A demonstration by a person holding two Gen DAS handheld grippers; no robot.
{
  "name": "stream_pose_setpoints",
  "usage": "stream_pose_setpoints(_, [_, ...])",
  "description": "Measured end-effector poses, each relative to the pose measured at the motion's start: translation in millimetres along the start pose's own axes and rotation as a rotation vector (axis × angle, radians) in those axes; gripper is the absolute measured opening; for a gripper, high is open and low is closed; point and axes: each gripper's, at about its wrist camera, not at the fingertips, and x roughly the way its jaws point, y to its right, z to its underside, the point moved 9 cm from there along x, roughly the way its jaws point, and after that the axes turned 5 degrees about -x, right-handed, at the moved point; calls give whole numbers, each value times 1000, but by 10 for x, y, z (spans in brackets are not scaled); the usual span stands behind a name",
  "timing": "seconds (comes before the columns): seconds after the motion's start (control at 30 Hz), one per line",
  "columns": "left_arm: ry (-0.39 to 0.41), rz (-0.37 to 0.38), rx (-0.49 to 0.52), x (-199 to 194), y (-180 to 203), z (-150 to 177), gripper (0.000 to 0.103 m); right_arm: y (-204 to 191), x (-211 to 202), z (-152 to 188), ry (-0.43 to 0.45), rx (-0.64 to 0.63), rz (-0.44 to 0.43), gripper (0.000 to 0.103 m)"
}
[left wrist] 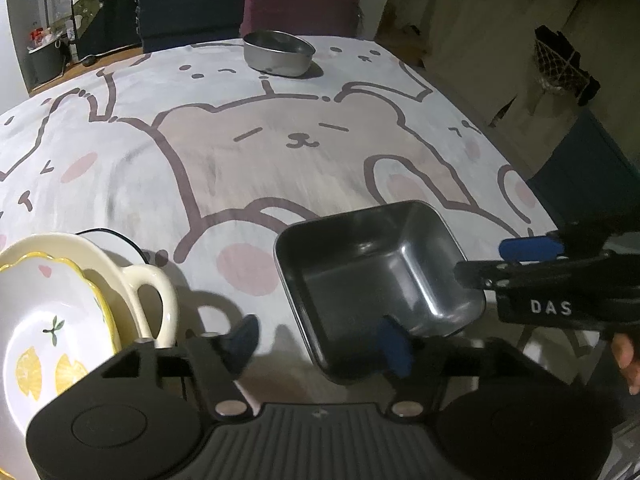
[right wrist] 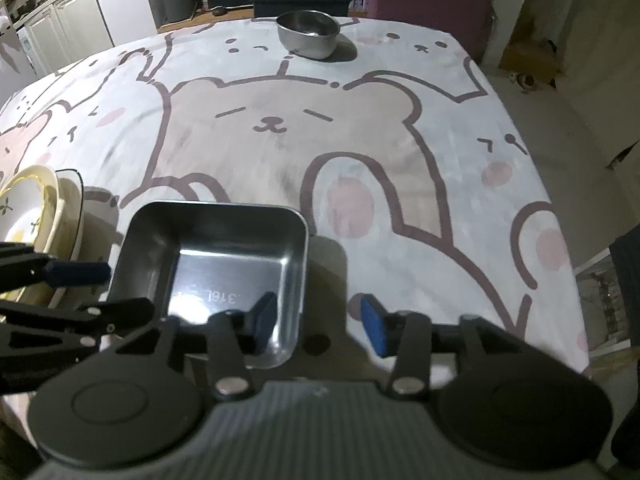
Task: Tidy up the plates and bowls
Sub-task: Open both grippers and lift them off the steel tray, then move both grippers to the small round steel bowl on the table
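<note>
2 grippers stand over the near edge of the table, and both have their jaws apart with nothing pressed between the pads. The left gripper is spread wide across the near left corner of the square steel tray: 1 pad is over the cloth outside the tray, the other is at its near rim. The right gripper is about half spread across the tray's near right wall, 1 pad inside and 1 outside. The tray sits flat on the cloth close to the near edge, free of both tools.

I think the main risk is a bump. The pads are very near the thin rim, so a careless lift or turn of a hand could catch it and push the light tray toward the table edge, or tip it. The tray is also smooth metal, so a shallow grip could slip.

At the near left corner is a stack of ceramic dishes, a lemon-pattern plate on a cream dish with a handle, just beside the left gripper; a swing to that side could hit it. A round steel bowl stands at the far edge, well apart, with only clear cloth between
</note>
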Motion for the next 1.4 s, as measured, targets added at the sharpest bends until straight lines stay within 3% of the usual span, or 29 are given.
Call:
stream_pose_setpoints(0.13, [8,-8,1,-10,-7,-19,79,46,-37,18,20,-3,-6,69])
stream_pose_setpoints(0.27, [24,-13,4,-47,-7,-41,92,90,-93,42,39,-7,4,78])
stream_pose_setpoints(0.43, [53,-15,10,-133,7,-97,103,135,-219,66,88,-1,-18,102])
stream_pose_setpoints(0.87, [211,-29,7,-569,-59,-569,103,490,-703,-102,316,110,0,103])
stream_pose_setpoints(1.2, [317,-112,-59,-561,-355,-1319,103,775,-712,-755,441,175,34,103])
stream_pose_setpoints(1.4, [325,-201,22,-280,-427,-1789,103,896,-477,-1196,457,156,45,103])
